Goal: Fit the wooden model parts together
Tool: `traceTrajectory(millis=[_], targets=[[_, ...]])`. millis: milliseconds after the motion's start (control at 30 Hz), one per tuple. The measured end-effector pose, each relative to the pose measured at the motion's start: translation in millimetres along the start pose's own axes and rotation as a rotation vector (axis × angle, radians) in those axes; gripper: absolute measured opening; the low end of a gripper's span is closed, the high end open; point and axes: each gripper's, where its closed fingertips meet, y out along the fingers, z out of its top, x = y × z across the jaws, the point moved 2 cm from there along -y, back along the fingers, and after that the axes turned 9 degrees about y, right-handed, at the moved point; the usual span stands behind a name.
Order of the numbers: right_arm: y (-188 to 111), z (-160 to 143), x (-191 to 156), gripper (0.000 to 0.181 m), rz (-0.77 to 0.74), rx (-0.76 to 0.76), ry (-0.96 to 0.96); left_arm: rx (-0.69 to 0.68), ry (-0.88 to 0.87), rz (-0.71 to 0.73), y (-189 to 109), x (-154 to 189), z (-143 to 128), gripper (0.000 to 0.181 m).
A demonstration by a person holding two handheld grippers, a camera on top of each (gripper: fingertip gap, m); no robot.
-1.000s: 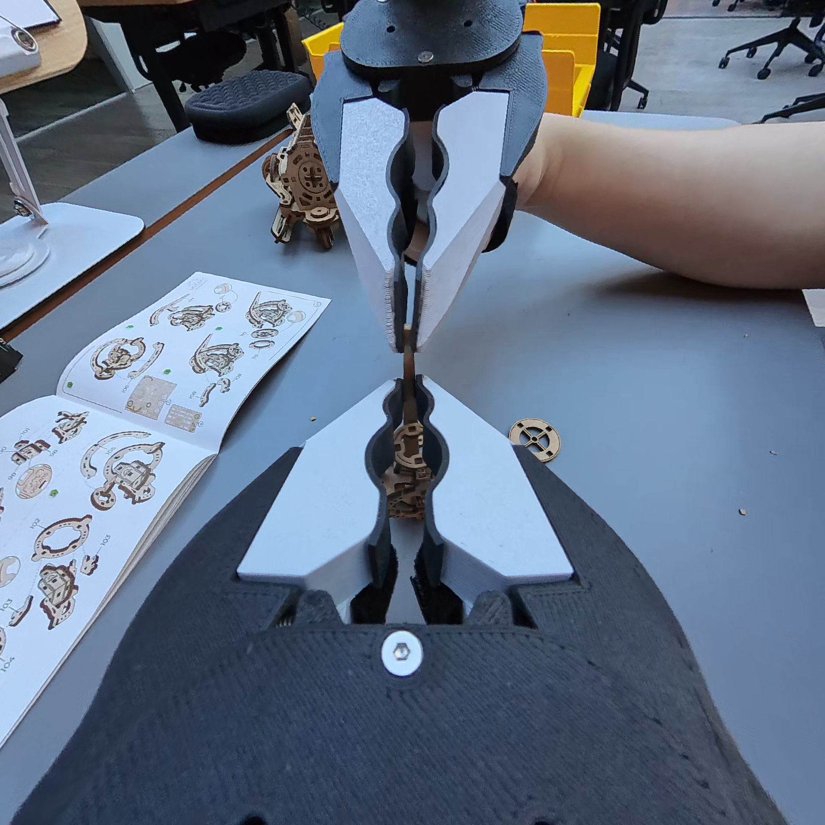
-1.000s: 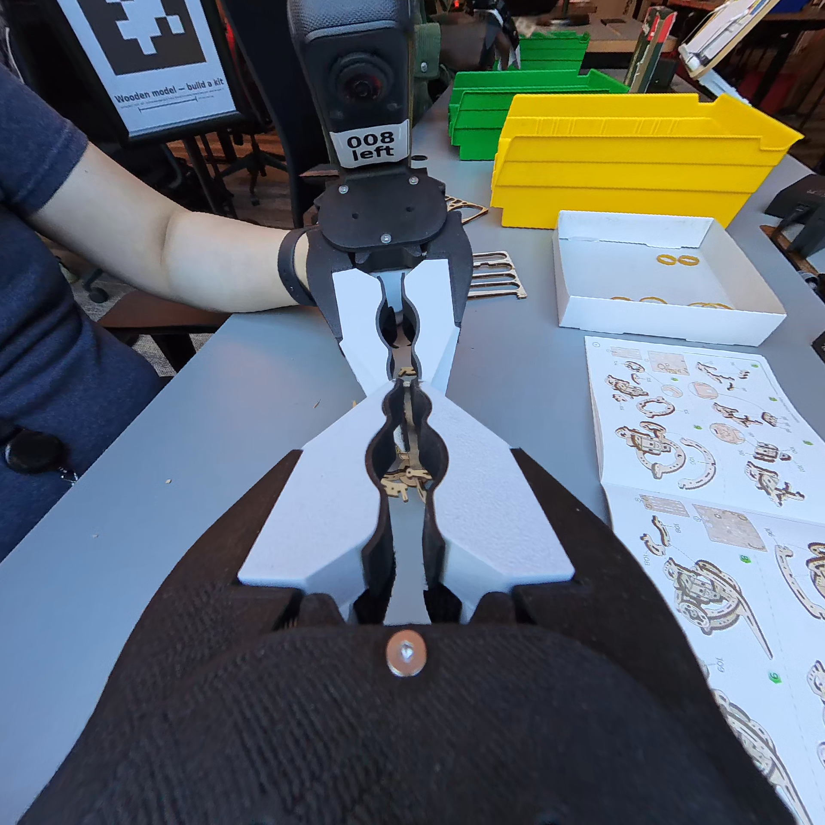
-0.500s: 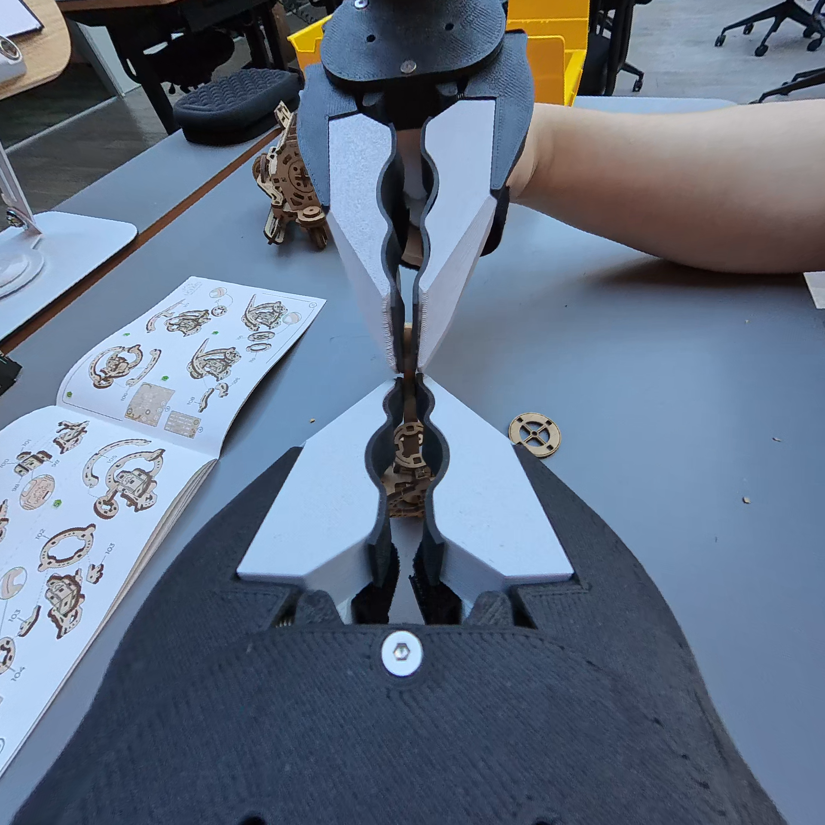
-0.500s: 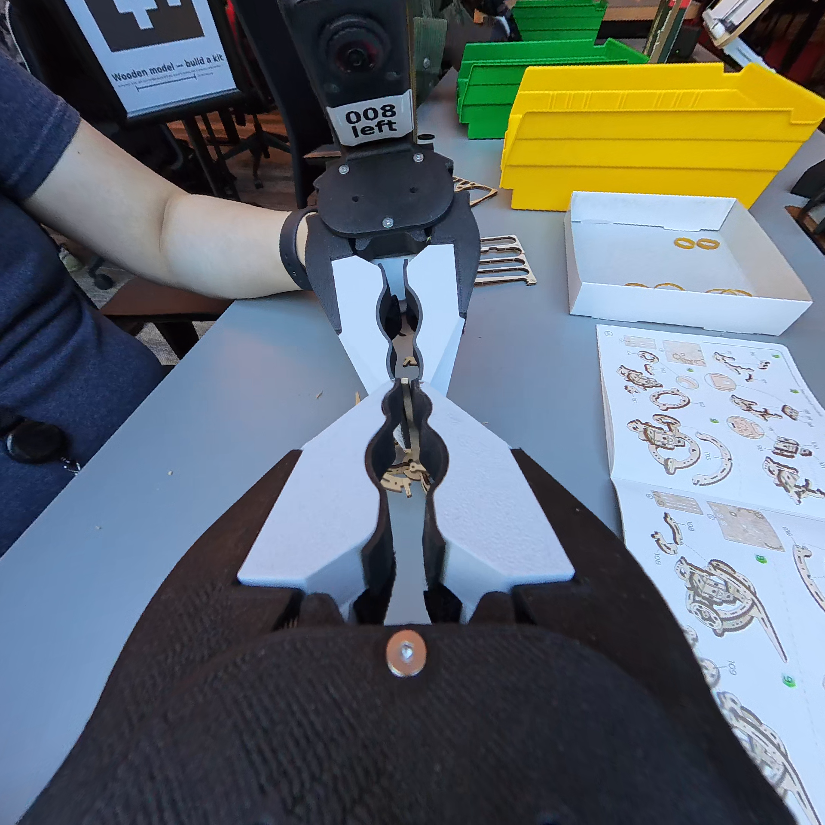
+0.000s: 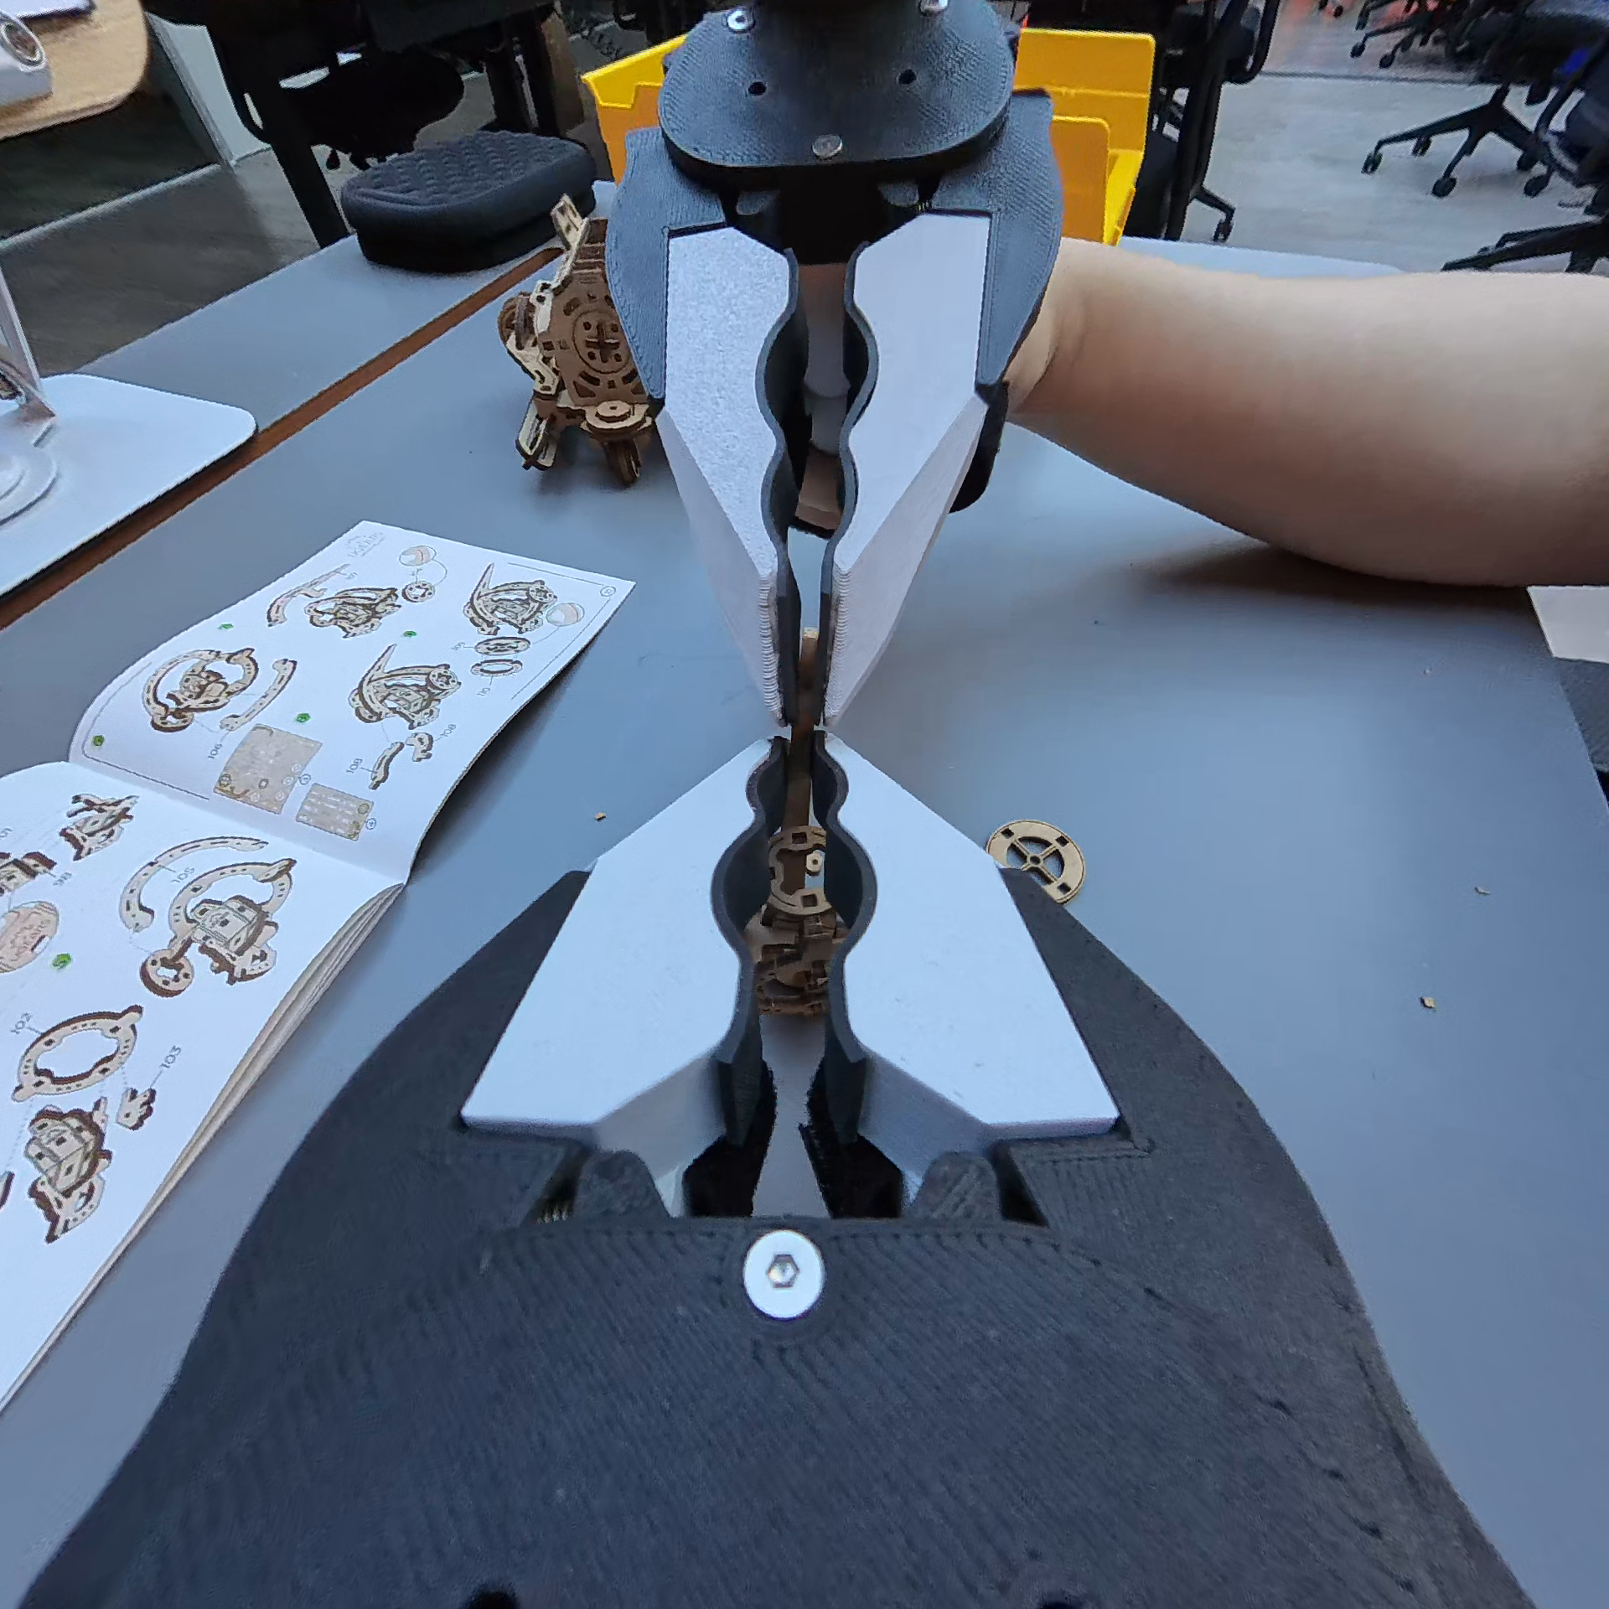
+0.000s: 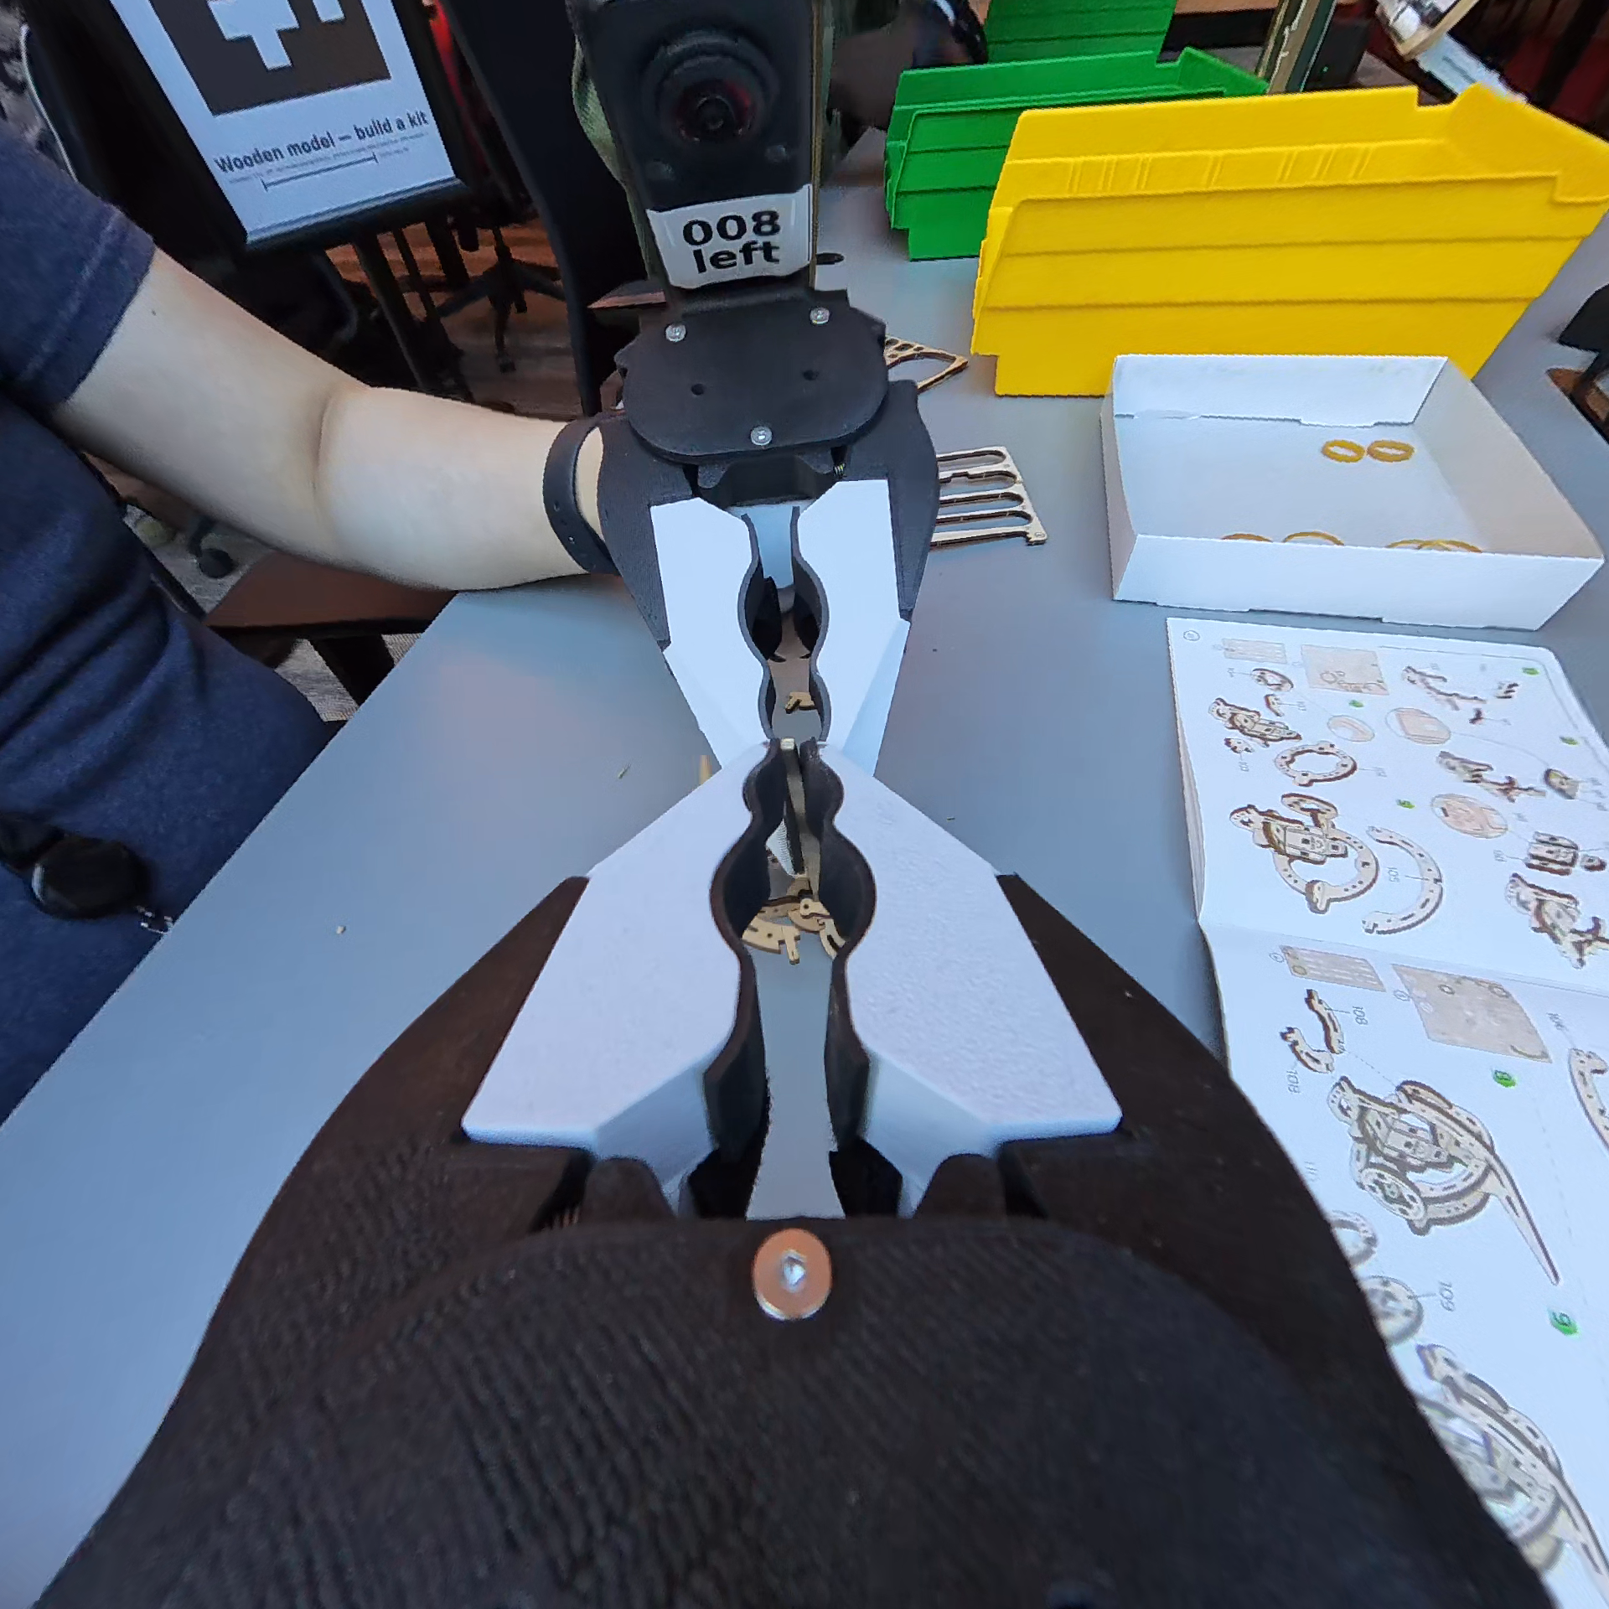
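Observation:
Both grippers meet tip to tip above the grey table (image 5: 1219,784). My left gripper (image 5: 801,750) is shut on a small wooden sub-assembly (image 5: 792,923) that shows between its fingers. My right gripper (image 6: 788,750) is shut on a thin flat wooden part (image 6: 792,810), seen edge-on, with a curved wooden piece (image 6: 788,925) below it. In the left wrist view the right gripper (image 5: 805,718) comes from the top, with its thin part (image 5: 810,666) reaching into my left jaws. In the right wrist view the left gripper (image 6: 792,733) faces me. Where the two parts join is hidden by the fingertips.
An open instruction booklet (image 5: 261,784) lies to the left, also in the right wrist view (image 6: 1393,871). A built wooden model (image 5: 579,348) stands behind it. A loose wooden wheel (image 5: 1036,858) lies on the table. A white box (image 6: 1341,583), yellow bins (image 6: 1262,244) and a punched wooden sheet (image 6: 984,505) sit beyond. Both grippers' tips are close together, under 4 cm apart.
The two grippers have drawn closer. The stretch of thin wooden part that showed between their tips is now almost covered. Both stay shut.

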Motion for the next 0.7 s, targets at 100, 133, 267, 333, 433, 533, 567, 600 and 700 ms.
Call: traceTrajectory(millis=[100, 133, 267, 333, 433, 533, 567, 600, 700], targets=[[-0.2, 0.4, 0.6, 0.002, 0.008, -0.023, 0.045, 0.007, -0.008, 0.005, -0.2, -0.1, 0.1, 0.003], [-0.3, 0.6, 0.7, 0.002, 0.003, -0.022, 0.039, 0.008, -0.002, 0.011, 0.0, -0.4, 0.1, 0.003], [-0.9, 5.2, -0.5, 0.003, 0.01, 0.014, 0.028, 0.055, -0.019, 0.003, 0.2, 0.5, 5.8, 0.003], [-2.2, 11.3, -2.4, 0.007, 0.021, 0.052, 0.03, 0.098, -0.039, -0.001, -2.4, -0.3, 11.8, 0.003], [-7.6, 18.5, -4.5, 0.014, 0.027, 0.094, 0.038, 0.133, -0.046, 0.008, -7.2, -2.3, 16.0, 0.003], [-22.0, 21.1, -3.0, 0.017, 0.019, 0.16, 0.094, 0.205, -0.098, -0.002, -12.5, -3.7, 22.0, 0.003], [-27.5, 17.8, -1.3, 0.017, 0.02, 0.182, 0.129, 0.234, -0.124, -0.01, -14.6, -4.6, 24.7, 0.003], [-32.0, 10.8, 2.9, 0.017, 0.012, 0.195, 0.18, 0.264, -0.152, -0.017, -16.8, -5.8, 27.5, 0.003], [-35.1, -20.0, 23.4, 0.017, -0.051, 0.142, 0.328, 0.344, -0.237, -0.025, -23.5, -12.6, 34.4, 0.003]])
